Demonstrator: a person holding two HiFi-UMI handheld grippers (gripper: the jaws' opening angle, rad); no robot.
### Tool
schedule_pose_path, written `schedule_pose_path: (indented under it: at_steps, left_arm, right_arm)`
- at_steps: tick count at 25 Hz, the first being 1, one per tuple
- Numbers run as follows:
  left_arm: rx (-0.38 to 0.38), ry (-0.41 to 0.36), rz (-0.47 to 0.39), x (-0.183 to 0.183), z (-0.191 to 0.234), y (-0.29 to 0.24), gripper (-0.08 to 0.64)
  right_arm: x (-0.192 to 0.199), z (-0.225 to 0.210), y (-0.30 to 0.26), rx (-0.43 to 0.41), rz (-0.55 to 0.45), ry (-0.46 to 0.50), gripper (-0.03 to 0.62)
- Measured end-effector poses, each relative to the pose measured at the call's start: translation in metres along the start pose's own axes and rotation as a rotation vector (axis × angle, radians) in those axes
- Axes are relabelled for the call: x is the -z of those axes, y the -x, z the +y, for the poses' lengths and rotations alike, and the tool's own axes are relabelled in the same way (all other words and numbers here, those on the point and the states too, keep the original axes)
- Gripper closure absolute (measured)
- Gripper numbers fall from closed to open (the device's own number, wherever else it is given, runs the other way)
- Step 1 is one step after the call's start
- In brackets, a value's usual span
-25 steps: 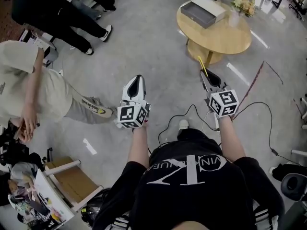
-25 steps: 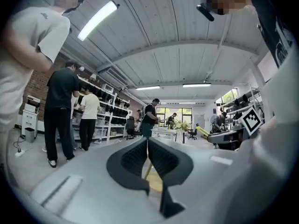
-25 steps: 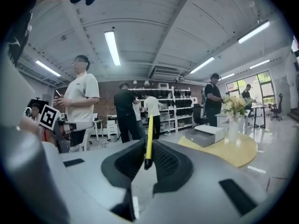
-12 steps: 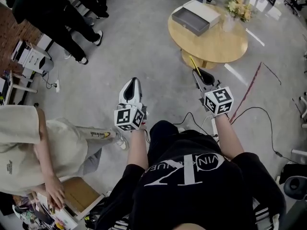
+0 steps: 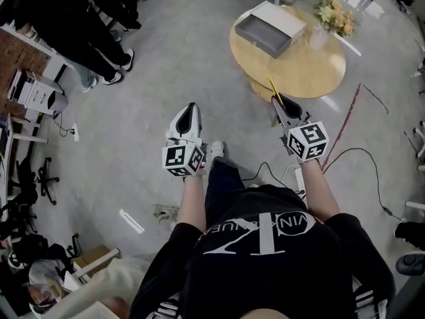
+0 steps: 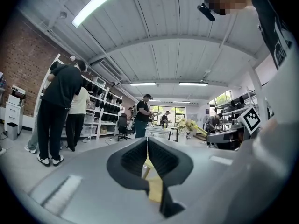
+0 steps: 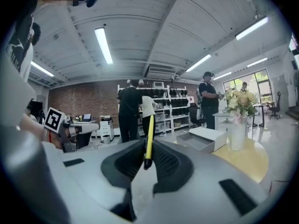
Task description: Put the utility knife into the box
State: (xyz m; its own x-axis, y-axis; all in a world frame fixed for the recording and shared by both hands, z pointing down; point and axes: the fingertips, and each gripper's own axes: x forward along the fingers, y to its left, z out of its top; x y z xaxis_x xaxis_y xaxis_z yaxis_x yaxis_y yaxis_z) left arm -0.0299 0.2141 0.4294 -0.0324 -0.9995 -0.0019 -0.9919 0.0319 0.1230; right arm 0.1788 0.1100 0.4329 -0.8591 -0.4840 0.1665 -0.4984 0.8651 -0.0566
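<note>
The right gripper (image 5: 278, 101) is pinching the yellow knife (image 5: 273, 87), which is poking out beyond its jaws toward the table (image 5: 299, 80). It is hovering just short of the table's near edge. The box (image 5: 271, 26) is sitting open on the table's far side, near the flowers (image 5: 335, 15). The left gripper (image 5: 188, 109), jaws pressed together and holding nothing, is hanging well apart from the table.
</note>
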Motion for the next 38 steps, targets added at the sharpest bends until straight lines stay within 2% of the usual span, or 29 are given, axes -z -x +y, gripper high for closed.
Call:
schedule_pose_path:
  at_steps: [5, 12, 18, 29, 38]
  left_arm:
    - [0.075, -0.014, 0.025, -0.004, 0.03, -0.06, 0.543]
    - [0.146, 0.019, 0.06, -0.006, 0.071, -0.129, 0.543]
    - [0.211, 0.041, 0.105, 0.009, 0.091, -0.165, 0.543]
    - [0.357, 0.046, 0.138, 0.015, 0.132, -0.224, 0.543]
    - [0.427, 0.064, 0.152, 0.018, 0.126, -0.255, 0.543]
  right_arm:
    - [-0.004, -0.023, -0.045, 0.056, 0.02, -0.029, 0.532]
    - [-0.012, -0.047, -0.101, 0.12, 0.054, -0.065, 0.532]
    - [-0.001, -0.061, -0.129, 0.187, 0.095, -0.101, 0.532]
    - [-0.007, -0.075, -0.179, 0.32, 0.081, -0.137, 0.532]
    - [-0.01, -0.089, -0.189, 0.368, 0.084, -0.153, 0.532]
